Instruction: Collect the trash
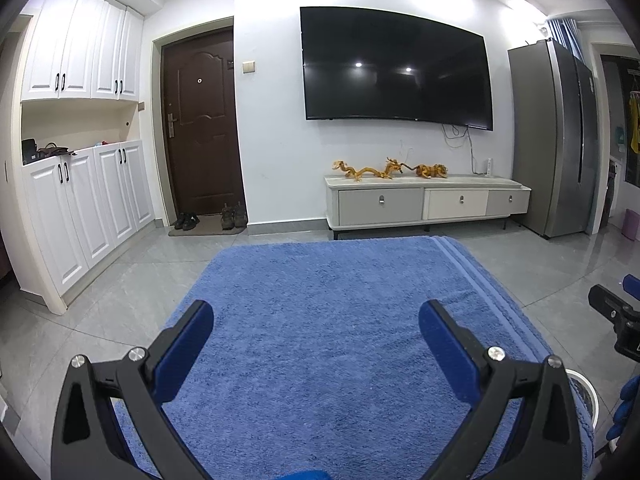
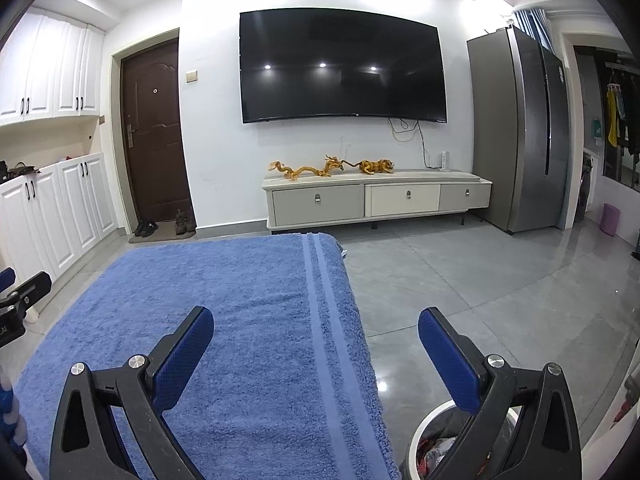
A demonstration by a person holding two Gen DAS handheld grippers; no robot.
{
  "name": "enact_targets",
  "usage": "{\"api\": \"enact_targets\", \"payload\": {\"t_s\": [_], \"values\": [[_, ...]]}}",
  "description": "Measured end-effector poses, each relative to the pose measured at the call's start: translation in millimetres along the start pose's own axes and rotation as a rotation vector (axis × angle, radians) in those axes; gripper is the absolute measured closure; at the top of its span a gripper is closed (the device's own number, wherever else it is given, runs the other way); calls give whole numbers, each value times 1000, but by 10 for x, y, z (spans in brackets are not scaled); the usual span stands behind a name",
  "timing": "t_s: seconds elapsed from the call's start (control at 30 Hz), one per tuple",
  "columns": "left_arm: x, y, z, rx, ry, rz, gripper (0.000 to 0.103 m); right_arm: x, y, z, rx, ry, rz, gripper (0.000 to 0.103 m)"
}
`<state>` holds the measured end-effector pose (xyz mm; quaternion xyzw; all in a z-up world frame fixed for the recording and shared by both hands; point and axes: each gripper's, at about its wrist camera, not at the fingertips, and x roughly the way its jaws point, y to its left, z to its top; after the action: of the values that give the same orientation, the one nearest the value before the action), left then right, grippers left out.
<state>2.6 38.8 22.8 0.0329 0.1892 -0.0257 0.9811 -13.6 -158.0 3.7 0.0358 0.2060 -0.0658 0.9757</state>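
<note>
Both tools were spread wide and empty, the left tool [image 1: 316,332] and right tool [image 2: 316,338] hovering over the blue towel [image 1: 320,320] on the table. No loose trash showed on it, so probably between pickups. The trash bin [image 2: 436,440] sat just off the towel's right edge, over plenty of bare floor [image 2: 460,280].

Blue towel [image 1: 320,320] covering the table.
</note>
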Motion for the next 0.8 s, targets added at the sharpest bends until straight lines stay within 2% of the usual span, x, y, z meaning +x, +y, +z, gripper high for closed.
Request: {"api": "enact_targets", "payload": {"t_s": [0.8], "values": [[31,-54,-6,14,2,-20,0,-55,-193,7,33,-15,-51,0]]}}
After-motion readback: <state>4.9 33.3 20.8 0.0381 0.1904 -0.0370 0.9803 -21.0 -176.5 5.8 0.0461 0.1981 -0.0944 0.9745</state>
